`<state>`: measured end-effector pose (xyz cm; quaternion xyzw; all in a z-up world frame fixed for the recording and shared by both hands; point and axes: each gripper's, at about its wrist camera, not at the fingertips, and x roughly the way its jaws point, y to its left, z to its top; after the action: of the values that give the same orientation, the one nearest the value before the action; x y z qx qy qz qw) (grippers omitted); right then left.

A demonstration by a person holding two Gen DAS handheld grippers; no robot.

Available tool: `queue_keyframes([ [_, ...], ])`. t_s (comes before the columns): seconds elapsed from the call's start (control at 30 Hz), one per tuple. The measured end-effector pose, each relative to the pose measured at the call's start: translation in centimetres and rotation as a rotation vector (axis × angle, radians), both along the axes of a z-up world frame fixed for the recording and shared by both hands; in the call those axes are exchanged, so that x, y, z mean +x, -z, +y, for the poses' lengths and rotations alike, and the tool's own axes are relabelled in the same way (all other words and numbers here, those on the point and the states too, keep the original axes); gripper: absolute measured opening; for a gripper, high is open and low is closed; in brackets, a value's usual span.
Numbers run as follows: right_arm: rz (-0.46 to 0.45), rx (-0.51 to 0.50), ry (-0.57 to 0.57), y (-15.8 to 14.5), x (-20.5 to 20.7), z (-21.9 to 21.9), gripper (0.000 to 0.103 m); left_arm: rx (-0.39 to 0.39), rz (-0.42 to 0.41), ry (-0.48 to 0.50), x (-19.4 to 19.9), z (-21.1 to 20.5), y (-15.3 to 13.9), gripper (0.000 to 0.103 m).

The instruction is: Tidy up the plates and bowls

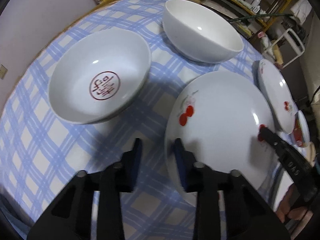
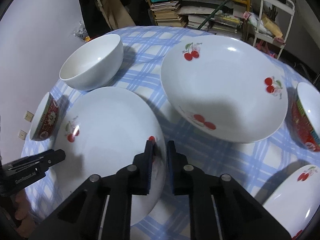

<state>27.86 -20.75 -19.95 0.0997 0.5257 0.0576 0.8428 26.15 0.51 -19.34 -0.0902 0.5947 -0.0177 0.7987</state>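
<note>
Round white plate with red cherries (image 2: 112,140) sits tilted over blue checked tablecloth (image 1: 50,150), rim between fingers of both tongs. Right gripper (image 2: 160,150) nearly closed on plate's right rim. Left gripper (image 1: 158,150) half open around plate's left rim; grip unclear. Beyond plate: white bowl with red stamp (image 1: 100,76), plain white bowl (image 2: 92,62), second cherry plate (image 2: 224,88).
</note>
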Motion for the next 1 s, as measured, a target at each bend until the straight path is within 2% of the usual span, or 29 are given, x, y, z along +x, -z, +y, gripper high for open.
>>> queue_keyframes([
  [0.1, -0.006, -0.028, -0.014, -0.2, -0.1, 0.4, 0.014, -0.047, -0.008, 0.005, 0.3, 0.1, -0.2, 0.011],
  [0.17, -0.005, -0.018, -0.021, -0.4, -0.2, 0.4, 0.014, -0.046, -0.015, 0.025, 0.3, -0.1, -0.4, 0.011],
  [0.27, 0.011, -0.005, -0.012, -0.4, -0.4, 0.1, 0.014, 0.007, -0.039, 0.107, 0.1, -1.2, -1.0, 0.014],
  [0.37, 0.015, -0.054, -0.023, -0.3, -1.1, 0.6, 0.015, -0.011, -0.036, 0.107, -0.1, -1.1, -1.2, 0.015],
  [0.47, 0.025, -0.023, -0.020, -0.4, -1.9, 0.2, 0.015, -0.032, -0.022, 0.114, -0.3, -0.7, -1.2, 0.015],
  [0.73, 0.046, -0.063, -0.003, -1.1, -4.4, -0.2, 0.015, -0.094, -0.008, 0.169, -2.2, -1.4, -1.3, 0.018],
  [0.87, 0.050, -0.019, 0.021, -1.9, -6.0, -0.8, 0.015, -0.075, 0.004, 0.179, -3.6, -1.5, -1.6, 0.018],
  [1.0, 0.036, -0.031, 0.006, -3.1, -7.7, -0.2, 0.015, -0.059, -0.003, 0.201, -5.5, -1.3, -2.6, 0.018],
])
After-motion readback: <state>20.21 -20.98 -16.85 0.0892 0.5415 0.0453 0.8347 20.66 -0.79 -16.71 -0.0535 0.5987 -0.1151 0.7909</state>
